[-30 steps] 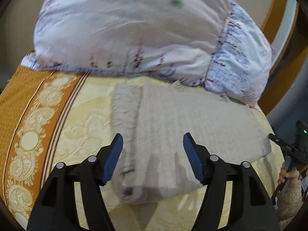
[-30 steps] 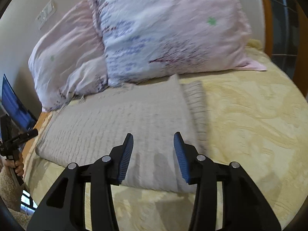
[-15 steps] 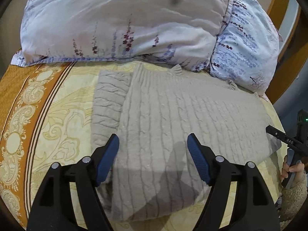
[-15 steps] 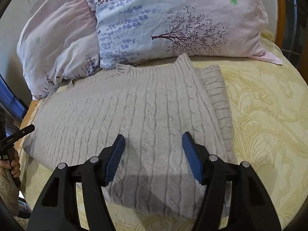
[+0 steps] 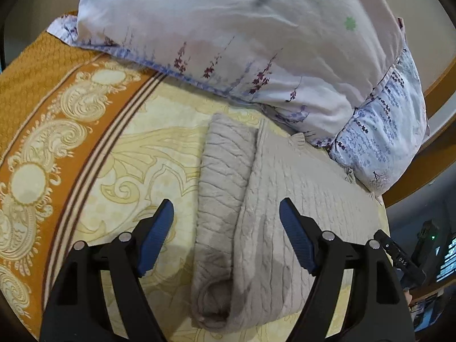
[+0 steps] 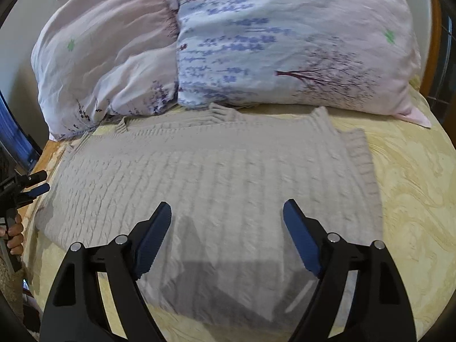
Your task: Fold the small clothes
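Left gripper (image 5: pixel 226 222) jaws wide, just been opening, nothing clamped; the grey knit sweater (image 5: pixel 285 199) lies flat on the yellow bedspread (image 5: pixel 148 154) beneath and beyond it, folded sleeve edge between the fingers. Right gripper (image 6: pixel 227 222) likewise spread wide, just been opening, hanging over the sweater's near hem. Beyond: two floral pillows (image 6: pixel 285 42) touching the collar.

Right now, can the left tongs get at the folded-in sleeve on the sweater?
Probably yes: the left tongs stand open just above the sleeve, nothing lies between, and the pillow sits further back.
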Action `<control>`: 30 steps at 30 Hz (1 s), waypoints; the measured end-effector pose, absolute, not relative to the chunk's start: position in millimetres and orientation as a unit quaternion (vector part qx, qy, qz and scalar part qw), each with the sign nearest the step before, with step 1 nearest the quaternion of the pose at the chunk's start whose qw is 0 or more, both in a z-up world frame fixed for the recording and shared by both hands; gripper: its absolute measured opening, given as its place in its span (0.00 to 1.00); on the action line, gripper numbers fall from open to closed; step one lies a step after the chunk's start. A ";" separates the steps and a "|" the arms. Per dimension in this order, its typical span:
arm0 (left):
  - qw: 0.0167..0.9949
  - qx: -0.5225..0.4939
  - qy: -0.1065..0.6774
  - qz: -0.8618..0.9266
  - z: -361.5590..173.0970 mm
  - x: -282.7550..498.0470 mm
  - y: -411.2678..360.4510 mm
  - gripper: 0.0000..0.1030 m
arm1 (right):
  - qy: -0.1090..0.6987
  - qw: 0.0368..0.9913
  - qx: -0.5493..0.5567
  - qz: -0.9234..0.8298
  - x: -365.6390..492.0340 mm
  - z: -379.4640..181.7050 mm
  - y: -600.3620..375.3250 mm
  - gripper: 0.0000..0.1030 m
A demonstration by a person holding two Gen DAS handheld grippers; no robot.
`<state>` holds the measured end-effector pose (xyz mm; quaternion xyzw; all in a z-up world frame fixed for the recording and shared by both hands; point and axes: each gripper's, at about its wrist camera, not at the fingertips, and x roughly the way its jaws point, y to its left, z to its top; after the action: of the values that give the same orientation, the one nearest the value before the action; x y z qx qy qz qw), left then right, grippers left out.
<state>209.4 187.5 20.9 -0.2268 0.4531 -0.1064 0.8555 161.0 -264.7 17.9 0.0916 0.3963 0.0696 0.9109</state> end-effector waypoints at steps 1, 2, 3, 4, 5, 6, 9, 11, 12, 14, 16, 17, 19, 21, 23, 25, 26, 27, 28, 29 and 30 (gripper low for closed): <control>0.854 -0.227 0.455 -0.108 19.7 210.6 186.6 0.74 | 0.395 0.912 0.090 0.066 163.1 16.9 -261.4 0.80; 0.853 -0.225 0.458 -0.109 18.5 212.4 184.1 0.74 | 0.395 0.912 0.088 0.064 165.8 16.7 -259.1 0.80; 0.852 -0.221 0.461 -0.111 17.4 214.0 181.5 0.75 | 0.394 0.913 0.087 0.060 168.1 16.5 -256.2 0.80; 0.852 -0.215 0.464 -0.114 16.3 216.1 177.8 0.76 | 0.394 0.914 0.084 0.056 170.8 16.0 -253.4 0.80; 0.852 -0.210 0.465 -0.113 15.4 217.5 175.5 0.77 | 0.394 0.914 0.082 0.052 174.0 15.4 -250.8 0.80; 0.853 -0.207 0.465 -0.113 15.2 218.1 173.7 0.78 | 0.395 0.914 0.082 0.050 176.1 14.5 -248.6 0.80; 0.855 -0.202 0.464 -0.110 14.4 220.1 170.3 0.79 | 0.404 0.910 0.079 0.042 184.2 10.1 -242.3 0.83; 0.855 -0.203 0.465 -0.109 13.6 220.9 169.6 0.79 | 0.411 0.909 0.066 0.033 187.3 6.0 -237.3 0.85; 0.855 -0.202 0.465 -0.109 13.6 221.0 169.2 0.80 | 0.410 0.910 0.054 0.028 187.5 4.4 -233.7 0.87; 0.856 -0.200 0.464 -0.108 13.5 221.2 168.6 0.80 | 0.409 0.912 0.035 0.021 186.8 2.0 -228.0 0.88; 0.857 -0.198 0.463 -0.106 13.4 221.2 167.8 0.80 | 0.407 0.913 0.032 0.019 186.9 0.3 -227.0 0.89; 0.858 -0.197 0.463 -0.106 13.5 221.9 167.2 0.80 | 0.407 0.913 0.033 0.018 187.2 -0.2 -227.4 0.89; 0.859 -0.197 0.462 -0.103 13.6 222.2 166.2 0.81 | 0.408 0.912 0.031 0.017 187.6 -1.0 -227.7 0.90; 0.859 -0.196 0.462 -0.102 13.5 224.1 164.2 0.81 | 0.408 0.912 0.028 0.015 188.0 -1.5 -227.3 0.90; 0.859 -0.198 0.461 -0.102 13.5 226.2 162.8 0.81 | 0.408 0.912 0.027 0.015 188.1 -1.5 -227.1 0.91; 0.857 -0.205 0.461 -0.108 13.3 228.6 162.1 0.80 | 0.408 0.912 0.028 0.015 188.5 -1.6 -227.1 0.91; 0.853 -0.215 0.462 -0.114 12.9 230.7 161.5 0.79 | 0.408 0.912 0.028 0.016 188.6 -1.7 -226.9 0.91; 0.852 -0.219 0.463 -0.115 12.9 231.8 161.2 0.79 | 0.408 0.912 0.029 0.016 188.6 -1.7 -226.9 0.91; 0.850 -0.224 0.463 -0.116 12.6 233.0 160.8 0.76 | 0.408 0.912 0.029 0.016 188.6 -1.7 -226.8 0.91; 0.847 -0.232 0.463 -0.121 11.6 234.8 160.7 0.75 | 0.408 0.912 0.029 0.016 188.6 -1.6 -226.8 0.91; 0.844 -0.244 0.462 -0.122 10.7 236.1 161.6 0.74 | 0.408 0.912 0.029 0.016 188.5 -1.6 -226.8 0.91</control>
<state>236.1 161.6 10.7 -0.2435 0.4624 -0.1221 0.8438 188.5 -226.8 -1.6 0.0290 0.4080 0.0163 0.9124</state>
